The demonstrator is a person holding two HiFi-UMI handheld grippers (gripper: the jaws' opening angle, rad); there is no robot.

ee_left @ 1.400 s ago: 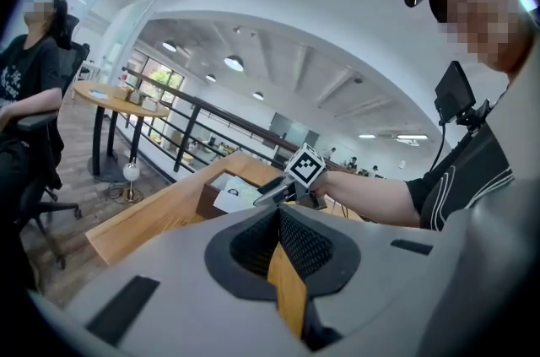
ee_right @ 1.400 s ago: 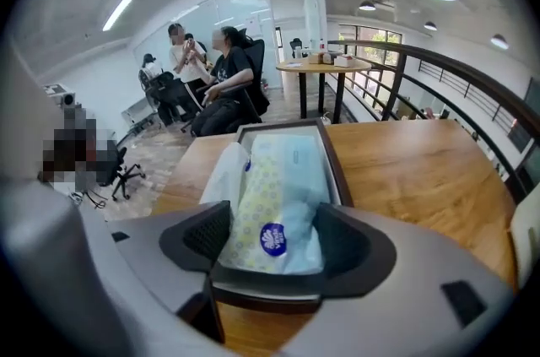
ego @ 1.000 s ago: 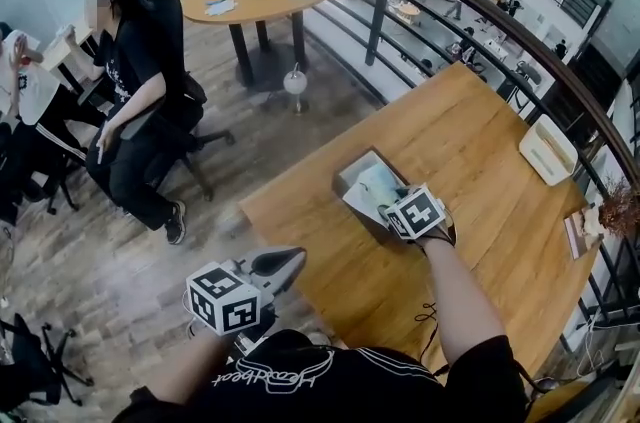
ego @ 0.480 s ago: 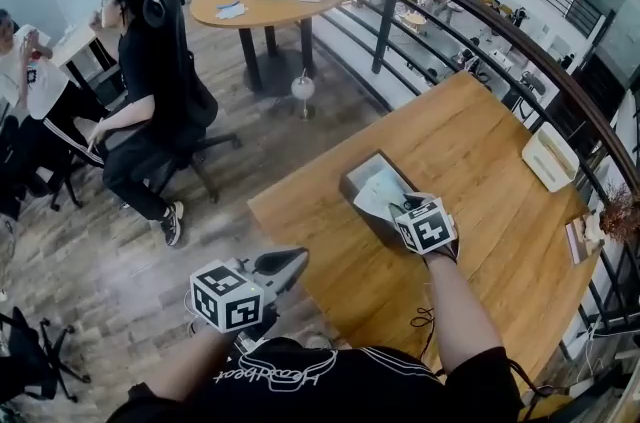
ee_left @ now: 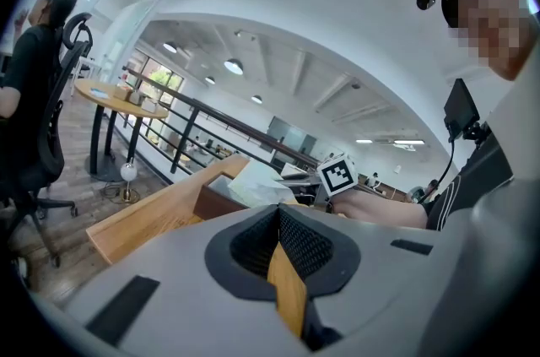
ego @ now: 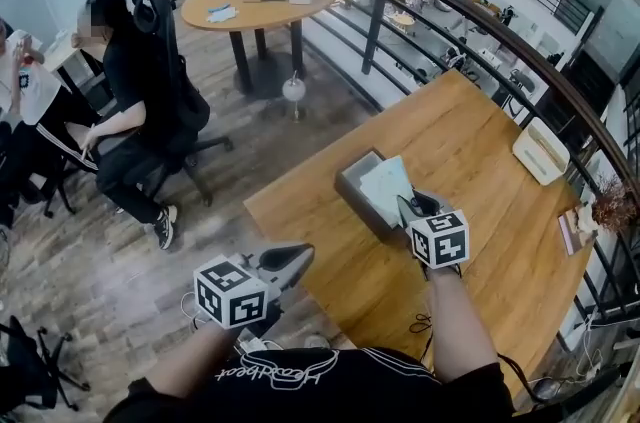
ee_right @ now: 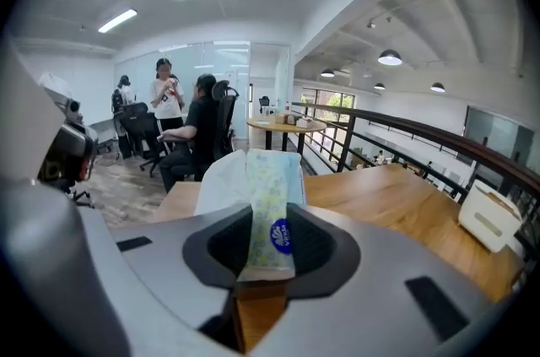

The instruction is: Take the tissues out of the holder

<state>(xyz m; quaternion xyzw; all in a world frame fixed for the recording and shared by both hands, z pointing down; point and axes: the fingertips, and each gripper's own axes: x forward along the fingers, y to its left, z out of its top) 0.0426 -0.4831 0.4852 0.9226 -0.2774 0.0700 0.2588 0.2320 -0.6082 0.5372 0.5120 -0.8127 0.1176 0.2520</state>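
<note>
One wooden table (ego: 480, 141) by a dark metal railing (ego: 450, 3); right tongs (ego: 413, 204) closing around the pale plastic tissue pack (ego: 385, 181), above its grey holder (ego: 352, 183); left tongs (ego: 298, 259) pinched together, empty.

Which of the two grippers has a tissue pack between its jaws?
The right gripper: its jaws are closing on the tissue pack over the dark holder. The left gripper, off the table, has its jaws together on nothing.
</note>
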